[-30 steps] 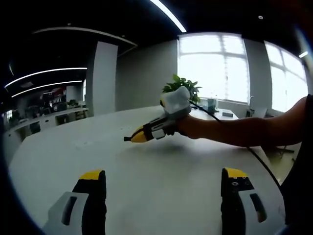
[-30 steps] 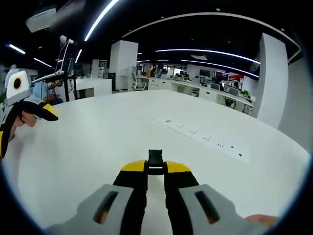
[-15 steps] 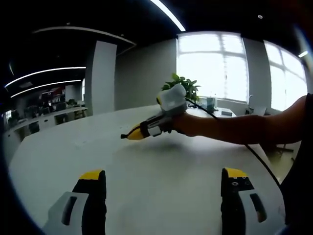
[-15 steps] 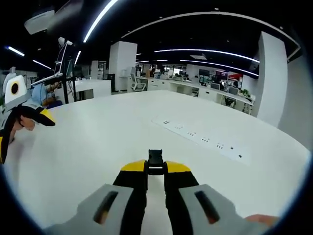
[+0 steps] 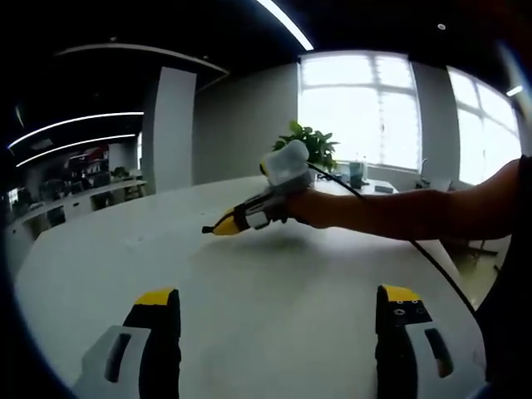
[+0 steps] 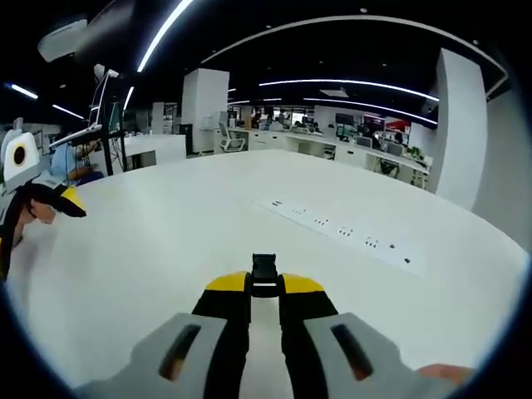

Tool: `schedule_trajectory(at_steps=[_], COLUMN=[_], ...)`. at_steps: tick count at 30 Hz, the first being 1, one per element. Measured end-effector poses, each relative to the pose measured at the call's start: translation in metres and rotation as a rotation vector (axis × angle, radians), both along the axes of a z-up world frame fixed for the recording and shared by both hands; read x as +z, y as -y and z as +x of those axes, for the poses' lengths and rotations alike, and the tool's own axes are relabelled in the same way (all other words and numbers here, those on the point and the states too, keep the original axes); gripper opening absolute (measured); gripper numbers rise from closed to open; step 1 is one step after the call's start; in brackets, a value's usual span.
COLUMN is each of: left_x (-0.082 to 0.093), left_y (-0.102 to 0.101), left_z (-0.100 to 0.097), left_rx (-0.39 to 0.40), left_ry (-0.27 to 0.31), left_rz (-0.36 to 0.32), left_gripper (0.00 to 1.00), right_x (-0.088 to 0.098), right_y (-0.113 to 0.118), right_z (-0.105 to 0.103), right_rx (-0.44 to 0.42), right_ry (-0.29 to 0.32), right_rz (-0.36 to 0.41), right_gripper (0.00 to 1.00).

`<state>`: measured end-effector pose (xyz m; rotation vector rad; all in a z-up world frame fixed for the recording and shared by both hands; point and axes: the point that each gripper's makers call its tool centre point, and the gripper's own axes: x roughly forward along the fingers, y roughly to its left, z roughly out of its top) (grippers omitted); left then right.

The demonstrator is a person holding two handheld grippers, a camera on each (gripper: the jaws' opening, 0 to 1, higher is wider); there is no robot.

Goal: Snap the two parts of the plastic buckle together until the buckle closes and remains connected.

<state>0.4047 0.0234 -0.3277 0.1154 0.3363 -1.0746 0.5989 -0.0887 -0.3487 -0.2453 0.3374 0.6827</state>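
In the right gripper view my right gripper (image 6: 264, 288) is shut on a small black buckle part (image 6: 264, 273) that sticks up between its yellow tips, above the white table (image 6: 208, 233). The left gripper view shows that same right gripper (image 5: 218, 227) held out over the table (image 5: 274, 283) by a person's arm (image 5: 399, 218), the black part at its tip. My left gripper (image 5: 278, 303) stands open with wide-apart jaws and nothing between them. The left gripper (image 6: 58, 199) also appears at the left edge of the right gripper view.
A strip of socket panels (image 6: 341, 234) is set into the table top. A potted plant (image 5: 312, 145) stands at the table's far side before bright windows. A cable (image 5: 416, 249) trails from the right gripper. Office desks and chairs (image 6: 274, 141) lie beyond the table.
In the left gripper view the right gripper has risen slightly and drifted left. The left gripper has slid further toward the left edge of the right gripper view.
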Motion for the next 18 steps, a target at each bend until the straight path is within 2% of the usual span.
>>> schedule_trajectory(at_steps=[18], left_x=[-0.002], left_y=[-0.001], left_z=[0.001], left_rx=[0.002], left_ry=[-0.003], left_rz=[0.007], left_gripper=[0.99], right_x=[0.003], right_y=[-0.004], right_z=[0.012], right_rx=[0.003], right_ry=[0.001], right_rz=[-0.011], right_gripper=[0.11])
